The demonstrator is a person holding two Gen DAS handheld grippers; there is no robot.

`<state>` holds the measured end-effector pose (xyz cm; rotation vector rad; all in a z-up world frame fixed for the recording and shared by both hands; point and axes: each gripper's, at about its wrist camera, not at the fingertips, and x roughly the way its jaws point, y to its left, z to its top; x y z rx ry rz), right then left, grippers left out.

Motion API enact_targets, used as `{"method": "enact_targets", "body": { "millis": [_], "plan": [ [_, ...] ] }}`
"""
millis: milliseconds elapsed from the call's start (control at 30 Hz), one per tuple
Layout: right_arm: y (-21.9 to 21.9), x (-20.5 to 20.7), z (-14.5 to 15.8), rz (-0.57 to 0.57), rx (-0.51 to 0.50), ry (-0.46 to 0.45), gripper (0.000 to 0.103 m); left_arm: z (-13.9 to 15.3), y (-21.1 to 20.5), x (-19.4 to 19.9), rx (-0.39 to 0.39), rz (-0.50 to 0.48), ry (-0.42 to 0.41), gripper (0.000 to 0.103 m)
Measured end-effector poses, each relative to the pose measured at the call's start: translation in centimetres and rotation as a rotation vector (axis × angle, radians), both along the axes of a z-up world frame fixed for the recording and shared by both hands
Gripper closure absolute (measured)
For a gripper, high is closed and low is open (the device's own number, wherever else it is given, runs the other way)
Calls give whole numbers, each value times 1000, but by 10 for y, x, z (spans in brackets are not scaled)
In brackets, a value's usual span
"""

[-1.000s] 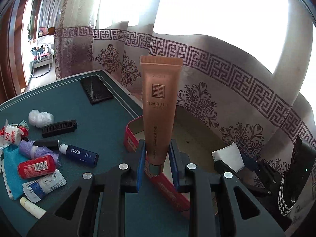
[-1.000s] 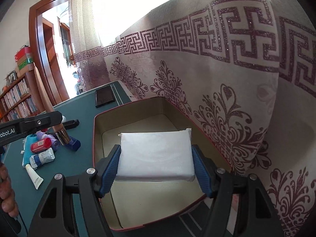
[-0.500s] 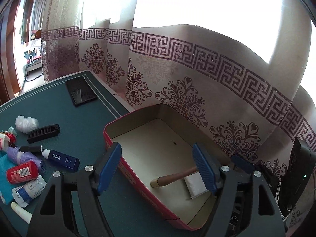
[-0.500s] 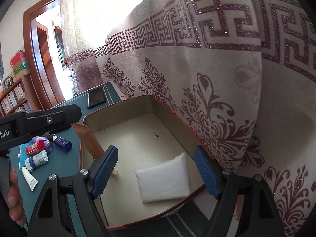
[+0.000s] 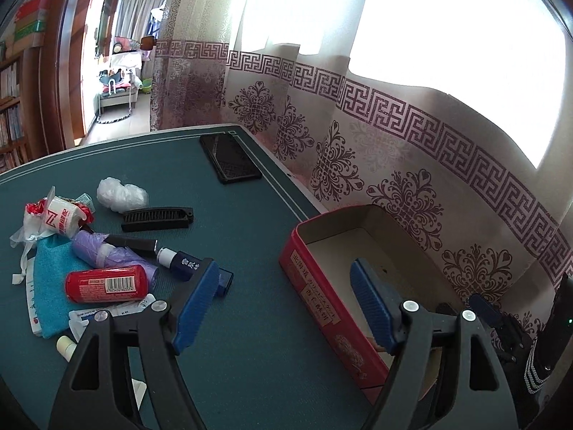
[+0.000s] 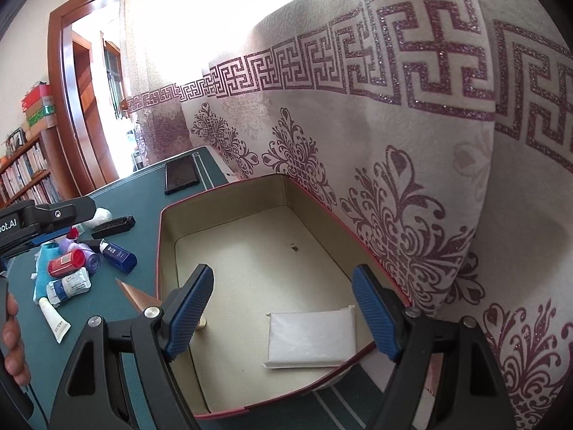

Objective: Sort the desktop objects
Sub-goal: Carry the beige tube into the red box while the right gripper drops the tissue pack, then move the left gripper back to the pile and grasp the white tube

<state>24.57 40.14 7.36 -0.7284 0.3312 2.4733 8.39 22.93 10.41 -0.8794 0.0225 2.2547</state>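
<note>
Left wrist view: the left gripper is hanging spread and empty, one finger over the green table and the other over the red box. Unsorted items are lying in a cluster on the table, apart from the box: a red can, a navy bottle, a purple bag roll, a black comb, a white wad, a teal pouch and a packet. A phone is lying near the far edge.

Right wrist view: the right gripper is hovering spread and empty over the box. Inside, a white pack is lying flat in the near right corner. A copper tube is leaning over the left wall, its cap resting on the box floor. A white tube is lying on the table near the cluster.

Status: two items are sitting in the box; most of the sorting is probably remaining, since the cluster is waiting outside.
</note>
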Motion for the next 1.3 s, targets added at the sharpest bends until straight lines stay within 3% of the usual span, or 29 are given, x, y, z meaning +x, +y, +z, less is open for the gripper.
{"method": "enact_targets", "body": {
  "millis": [200,367,500,900,1300],
  "plan": [
    [-7,21,26,-31,39,137,20,0,-29,-8,22,56,-5,24],
    [-28,30,42,-8,120,186,11,0,-51,-15,35,100,-17,24],
    [-43,23,41,62,152,170,2,-1,-76,-19,38,157,-12,24],
    [-77,2,24,200,113,113,2,-36,-162,-35,-4,352,-78,24],
    [-128,-31,-2,413,78,-1,1,-76,-173,-34,-44,365,-204,24]
  ]
}}
